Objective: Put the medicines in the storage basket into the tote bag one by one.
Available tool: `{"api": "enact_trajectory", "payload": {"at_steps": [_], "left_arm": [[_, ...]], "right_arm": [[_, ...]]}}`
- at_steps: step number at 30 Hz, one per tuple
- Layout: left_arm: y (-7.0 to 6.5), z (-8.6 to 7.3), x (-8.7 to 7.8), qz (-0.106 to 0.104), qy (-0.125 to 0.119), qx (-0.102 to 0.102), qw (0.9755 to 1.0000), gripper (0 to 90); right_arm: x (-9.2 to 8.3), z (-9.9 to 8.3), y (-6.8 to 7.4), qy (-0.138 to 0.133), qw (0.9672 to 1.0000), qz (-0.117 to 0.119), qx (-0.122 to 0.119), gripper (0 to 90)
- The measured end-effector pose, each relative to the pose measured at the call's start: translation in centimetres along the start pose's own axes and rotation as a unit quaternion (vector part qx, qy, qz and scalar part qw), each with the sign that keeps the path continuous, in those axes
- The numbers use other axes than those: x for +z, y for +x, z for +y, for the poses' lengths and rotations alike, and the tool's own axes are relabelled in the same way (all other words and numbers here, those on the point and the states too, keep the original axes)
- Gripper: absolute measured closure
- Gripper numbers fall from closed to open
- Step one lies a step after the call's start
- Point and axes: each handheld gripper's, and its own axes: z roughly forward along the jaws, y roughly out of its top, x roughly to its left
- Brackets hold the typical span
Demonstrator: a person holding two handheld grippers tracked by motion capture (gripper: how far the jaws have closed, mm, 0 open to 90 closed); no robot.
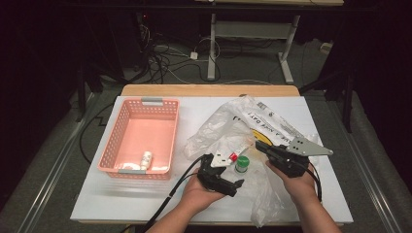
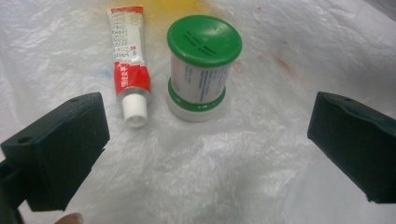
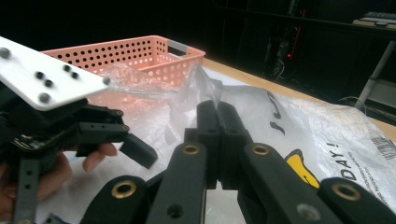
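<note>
Your left gripper jaws wide, nothing gripped; green-lidded jar and tube just ahead. Right gripper jaws pinch the plastic bag.

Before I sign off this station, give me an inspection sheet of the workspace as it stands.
Surface: white table top, wooden strip along its far edge.
Job's things: green-capped jar upright and red-and-white tube lying beside it, both on the crumpled plastic bag.
Clutter: pink basket at left, a small white item inside.
Grippers: left gripper open, nothing between its jaws, facing jar and tube; right gripper shut on the bag's edge.
Cables: black cable trails from the left gripper.
Surroundings: dark room, loose wires on the floor, desk legs behind.
</note>
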Motion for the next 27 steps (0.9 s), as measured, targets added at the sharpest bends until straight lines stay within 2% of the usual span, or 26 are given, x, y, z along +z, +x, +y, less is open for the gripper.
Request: {"api": "enact_trajectory", "payload": {"at_steps": [10, 17, 27], "left_arm": [[-0.4, -0.6, -3.2, -0.001, -0.013, 0.006, 0.9999, 0.0], [0.2, -1.2, -5.4, 0.001, -0.016, 0.001, 0.9999, 0.0], [1.4, -1.6, -9.0, 0.026, -0.027, -0.01, 0.9993, 0.0]], "right_arm": [[0.0, -0.1, 0.1, 0.003, 1.0, -0.001, 0.001, 90.0], [0.0, 0.0, 0.1, 0.002, 1.0, 0.0, -0.001, 90.0], [-0.1, 0.1, 0.1, -0.001, 1.0, -0.001, 0.0, 90.0]]}}
